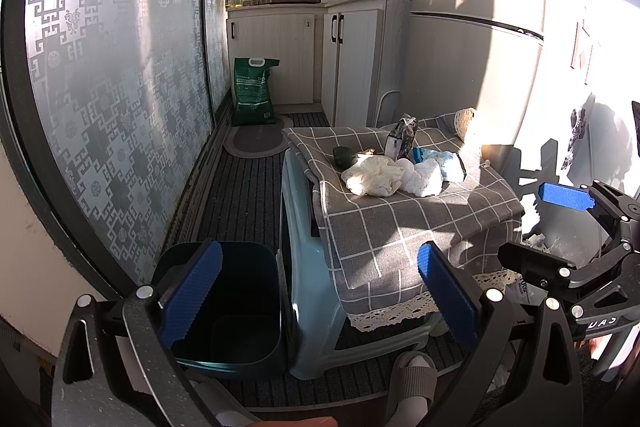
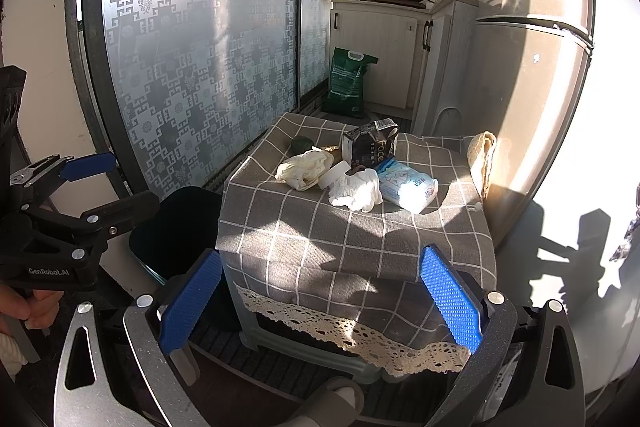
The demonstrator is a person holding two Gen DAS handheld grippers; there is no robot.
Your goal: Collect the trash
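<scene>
1. Trash sits mid-desk (image 2: 360, 239) on the grey checked cloth: two crumpled paper wads, cream one (image 2: 306, 169) at 9 o'clock of the white one (image 2: 356, 193).
2. One dark snack bag (image 2: 370, 147) stands upright at 12, reading "FACE"; one tissue pack (image 2: 406, 183) lies with its long axis running 10-to-4.
3. One dark bin (image 1: 224, 307) on the floor at the desk's 9 o'clock.
4. I see both left tongs (image 1: 320, 291) and right tongs (image 2: 320, 299) spread wide, holding nothing; "GenRobot.AI" on the left unit.
</scene>
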